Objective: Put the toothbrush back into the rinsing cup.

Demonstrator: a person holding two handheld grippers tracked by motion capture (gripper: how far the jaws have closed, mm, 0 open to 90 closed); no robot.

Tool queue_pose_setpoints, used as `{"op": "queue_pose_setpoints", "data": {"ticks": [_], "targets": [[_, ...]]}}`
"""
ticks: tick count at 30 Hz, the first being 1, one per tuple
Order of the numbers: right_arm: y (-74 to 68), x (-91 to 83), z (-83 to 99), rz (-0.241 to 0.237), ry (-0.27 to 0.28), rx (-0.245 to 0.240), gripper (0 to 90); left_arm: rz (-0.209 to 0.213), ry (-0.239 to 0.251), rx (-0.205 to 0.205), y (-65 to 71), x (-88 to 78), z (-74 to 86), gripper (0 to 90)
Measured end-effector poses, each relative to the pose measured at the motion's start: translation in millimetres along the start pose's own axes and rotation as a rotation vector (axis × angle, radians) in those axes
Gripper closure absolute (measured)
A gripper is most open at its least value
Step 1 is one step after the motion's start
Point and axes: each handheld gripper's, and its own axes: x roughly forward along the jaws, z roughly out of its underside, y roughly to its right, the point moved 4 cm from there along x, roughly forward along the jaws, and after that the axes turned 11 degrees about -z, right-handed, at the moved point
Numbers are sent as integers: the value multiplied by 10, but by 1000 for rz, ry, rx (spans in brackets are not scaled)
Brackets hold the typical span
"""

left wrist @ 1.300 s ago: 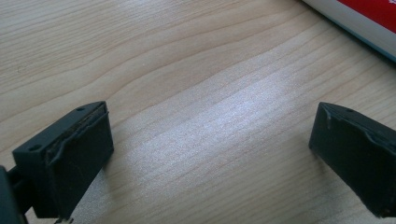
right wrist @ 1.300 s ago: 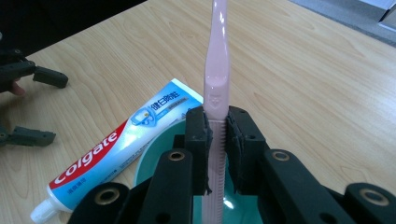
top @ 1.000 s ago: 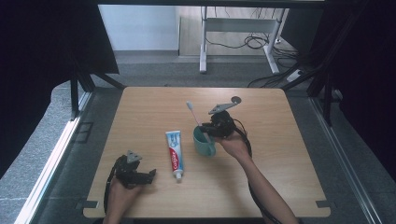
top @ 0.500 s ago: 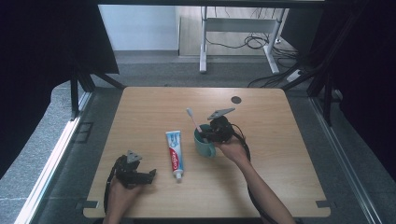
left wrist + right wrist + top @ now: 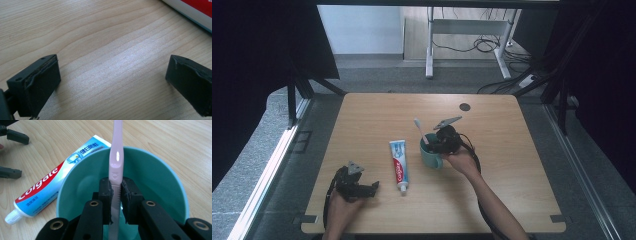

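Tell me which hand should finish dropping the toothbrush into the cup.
Right. The right gripper is already shut on the pink toothbrush, holding it over the inside of the teal cup. The left gripper rests open on the table, beyond the toothpaste tube.

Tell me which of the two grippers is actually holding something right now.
The right gripper: its jaws pinch the pink toothbrush over the teal cup. The left gripper rests with its jaws wide apart over bare table, gripping nothing.
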Motion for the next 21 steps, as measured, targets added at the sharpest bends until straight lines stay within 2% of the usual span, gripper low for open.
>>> {"op": "queue_pose_setpoints", "data": {"ticks": [12,16,21], "targets": [[9,7,2,-4,-28,2,763,0,0,0,0,0,0,0],[-22,23,-4,11,-54,-13,698,0,0,0,0,0,0,0],[-38,34,-9,15,-56,-19,642,0,0,0,0,0,0,0]]}}
